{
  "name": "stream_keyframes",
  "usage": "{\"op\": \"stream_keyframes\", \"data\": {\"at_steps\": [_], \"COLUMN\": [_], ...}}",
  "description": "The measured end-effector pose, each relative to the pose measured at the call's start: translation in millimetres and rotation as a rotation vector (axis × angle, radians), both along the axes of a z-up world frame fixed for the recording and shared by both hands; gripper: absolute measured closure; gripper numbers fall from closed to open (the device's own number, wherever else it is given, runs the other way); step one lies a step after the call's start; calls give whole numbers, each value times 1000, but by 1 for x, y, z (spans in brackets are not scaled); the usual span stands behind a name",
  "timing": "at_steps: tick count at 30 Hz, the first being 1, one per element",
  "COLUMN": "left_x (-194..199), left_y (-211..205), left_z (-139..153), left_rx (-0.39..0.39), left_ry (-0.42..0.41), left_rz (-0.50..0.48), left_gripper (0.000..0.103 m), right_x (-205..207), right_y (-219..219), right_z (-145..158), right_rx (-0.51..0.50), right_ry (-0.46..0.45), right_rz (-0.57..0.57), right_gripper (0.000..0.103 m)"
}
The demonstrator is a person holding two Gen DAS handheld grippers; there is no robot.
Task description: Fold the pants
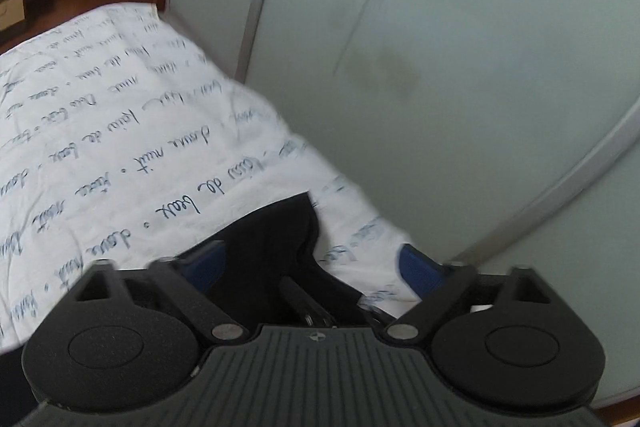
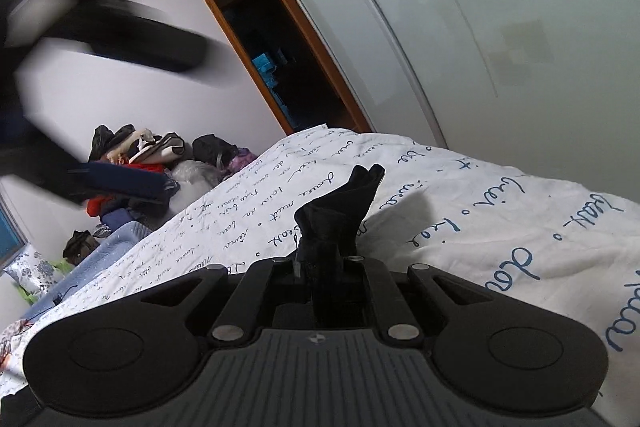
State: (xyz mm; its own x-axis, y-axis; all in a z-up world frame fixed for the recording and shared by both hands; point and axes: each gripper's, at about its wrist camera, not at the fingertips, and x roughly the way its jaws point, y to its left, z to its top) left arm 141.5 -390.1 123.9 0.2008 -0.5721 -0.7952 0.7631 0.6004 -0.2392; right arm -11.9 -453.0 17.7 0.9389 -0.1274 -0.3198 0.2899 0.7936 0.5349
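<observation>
The left gripper [image 1: 316,263] is seen with its jaws spread wide apart, the blue fingertips [image 1: 420,267] standing well clear of each other. Black pants [image 1: 276,243] lie between them, a fold of the cloth reaching up from the gripper body onto the bed sheet [image 1: 120,131]; nothing is clamped there. The sheet is white and printed with blue handwriting, and it is spread over the bed beside a pale wardrobe door [image 1: 440,47].

The right gripper [image 2: 326,259] is shown with its jaws drawn together on a bunch of the same black pants [image 2: 340,215], which sticks up from between the jaws above the sheet [image 2: 500,227]. In the right wrist view, a blurred dark shape at upper left is taken to be the left gripper [image 2: 120,39]; whether cloth hangs from it cannot be told because of the blur. A heap of clothes [image 2: 152,163] is seen against the white wall beyond the bed, and an open wooden-framed closet [image 2: 280,67] stands next to the wardrobe door [image 2: 500,27].
</observation>
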Motion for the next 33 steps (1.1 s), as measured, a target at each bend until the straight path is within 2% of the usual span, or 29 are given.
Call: {"op": "stream_keyframes", "data": {"at_steps": [3, 7, 9, 11, 12, 13, 15, 19, 24, 29, 33], "left_x": [4, 5, 5, 8, 10, 13, 19, 26, 12, 10, 11], "left_y": [-32, -44, -45, -44, -42, -37, -22, 35, 160, 285, 353], "left_z": [-21, -46, -57, -59, -59, -58, -50, -35, -20, -36, -57], "left_rx": [120, 206, 233, 238, 232, 222, 169, 55, -73, -61, -55], "left_ry": [-2, -13, -30, -35, -29, -31, -53, -17, 40, 81, 106], "left_rz": [-64, -90, -86, -70, -58, -37, 20, 122, 271, 461, 575], "left_gripper": [15, 15, 23, 57, 67, 89, 95, 95, 95, 95, 95], "right_x": [0, 3, 6, 7, 8, 9, 11, 12, 13, 36, 52], "right_y": [3, 6, 7, 9, 10, 12, 16, 28, 80, 173, 238], "right_z": [-2, 0, 0, 0, 0, 1, 2, 10, 32, 29, 15], "right_rx": [-7, -36, -49, -64, -74, -86, -114, -141, -137, -172, -208], "right_ry": [5, 7, 8, 9, 11, 14, 18, 9, -6, 33, 96], "right_rz": [11, 21, 26, 34, 41, 49, 62, 134, 335, 594, 744], "right_gripper": [97, 97, 97, 97, 97, 97, 97, 97, 97, 97, 97]}}
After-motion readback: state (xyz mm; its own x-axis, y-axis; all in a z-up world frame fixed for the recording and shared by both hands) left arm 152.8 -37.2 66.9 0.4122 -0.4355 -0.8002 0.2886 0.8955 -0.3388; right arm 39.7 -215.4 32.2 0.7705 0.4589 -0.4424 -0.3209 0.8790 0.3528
